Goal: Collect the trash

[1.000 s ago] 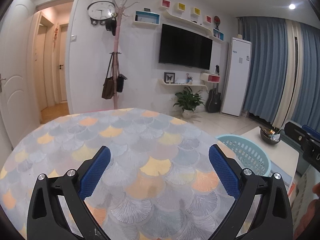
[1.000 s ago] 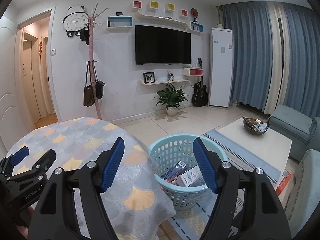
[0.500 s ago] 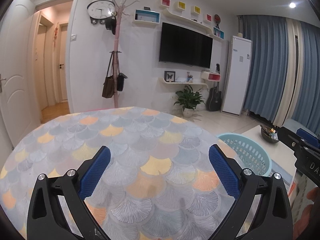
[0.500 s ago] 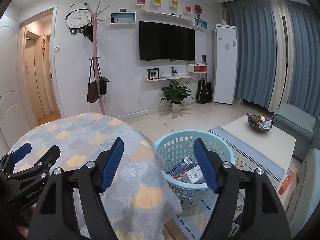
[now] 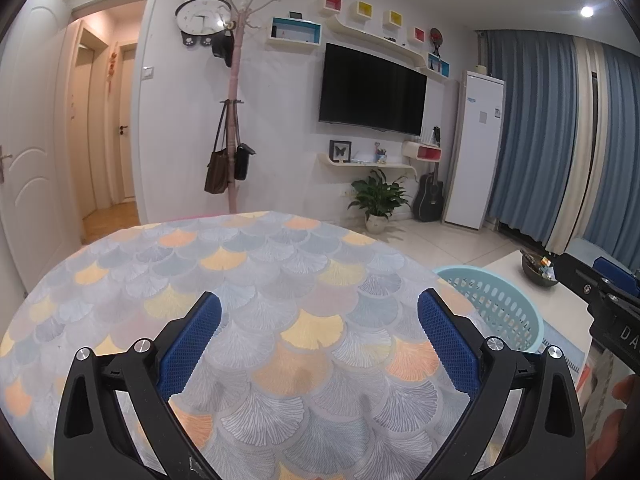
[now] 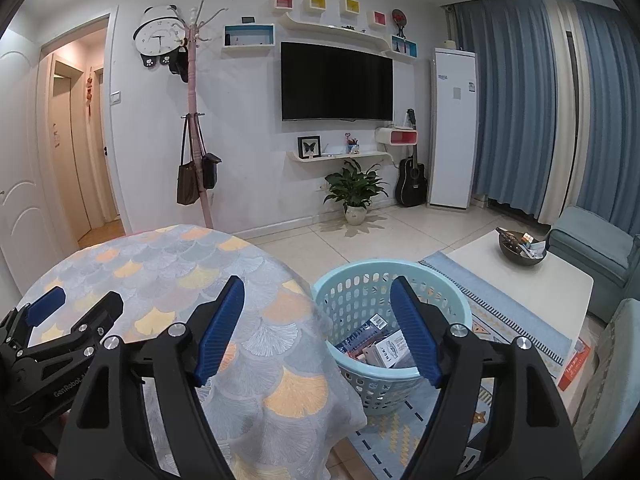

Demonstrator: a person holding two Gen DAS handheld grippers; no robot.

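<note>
Left wrist view: the left gripper (image 5: 318, 320) is held above a round table (image 5: 256, 280) covered by a cloth with a fan-scale pattern in grey, yellow and orange. Its blue-padded fingers (image 5: 188, 344) stand wide apart, with only the cloth visible between them. No loose item lies on the visible cloth. Past the table's right edge, the rim of a light blue laundry basket (image 5: 500, 304) shows on the floor. At the far right edge part of the right gripper (image 5: 600, 292) enters the frame, beside a low white coffee table (image 5: 516, 276) carrying a dark bowl (image 5: 538, 272).

Right wrist view: the right gripper (image 6: 318, 312) is over the table's right edge, pointing toward the basket (image 6: 360, 280). Its fingers (image 6: 222, 328) are spread apart with nothing between the pads; the opening has just been widening a little. The trash (image 6: 376, 344), several small cartons and packets, lies inside the basket, which stands on a patterned rug (image 6: 516, 320) just beside the draped tablecloth. The left gripper (image 6: 76, 312) appears at lower left above the cloth, fingers parted. The bowl (image 6: 520, 250) sits on the coffee table (image 6: 532, 280) near a grey-blue sofa (image 6: 592, 248). On the far wall hang a television (image 6: 336, 80) and a clock (image 6: 158, 40).
</note>
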